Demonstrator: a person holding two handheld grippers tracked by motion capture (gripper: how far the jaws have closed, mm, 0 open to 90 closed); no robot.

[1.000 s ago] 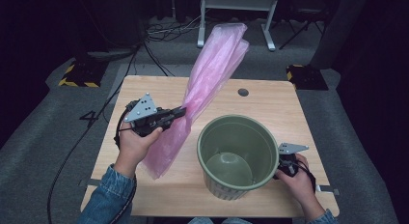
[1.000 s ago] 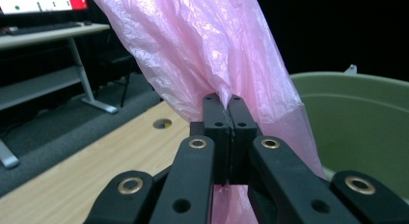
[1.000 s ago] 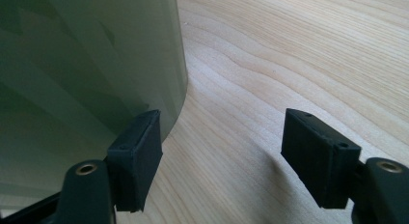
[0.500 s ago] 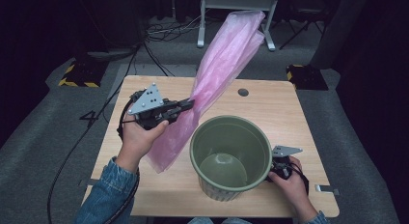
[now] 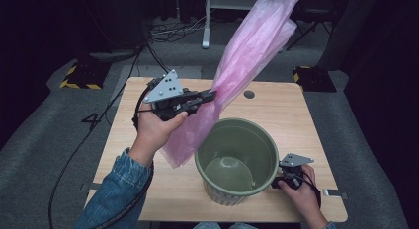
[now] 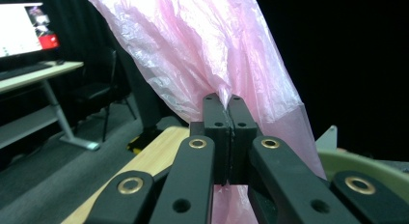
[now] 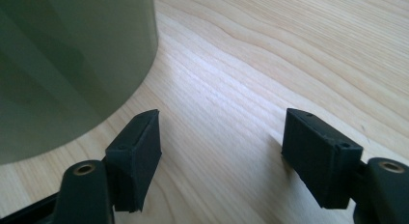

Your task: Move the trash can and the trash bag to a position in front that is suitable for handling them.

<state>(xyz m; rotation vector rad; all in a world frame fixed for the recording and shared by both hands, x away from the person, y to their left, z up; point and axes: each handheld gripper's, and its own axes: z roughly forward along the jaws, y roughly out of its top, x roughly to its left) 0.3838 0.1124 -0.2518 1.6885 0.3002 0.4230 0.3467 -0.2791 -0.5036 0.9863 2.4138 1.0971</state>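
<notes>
A long pink plastic bag (image 5: 247, 56) hangs in the air over the table, its upper end raised toward the back right. My left gripper (image 5: 210, 95) is shut on the bag at its middle; in the left gripper view the black pads (image 6: 217, 122) pinch the pink film (image 6: 202, 45). A green bucket (image 5: 237, 157) stands upright on the wooden table (image 5: 296, 110), its mouth open. The bag's lower end (image 5: 178, 150) dangles just left of the bucket's rim. My right gripper (image 7: 222, 147) lies low on the table beside the bucket wall (image 7: 67, 64), jaws open and holding nothing.
The table's right edge is close to the right hand (image 5: 304, 194). A round cable hole (image 5: 249, 94) sits in the tabletop at the back. Cables (image 5: 94, 135) trail off the left side. A desk frame (image 5: 217, 12) stands on the floor behind.
My left hand has lifted the bag higher and toward the back, so the bag stands taller. The right hand has stayed beside the bucket.
</notes>
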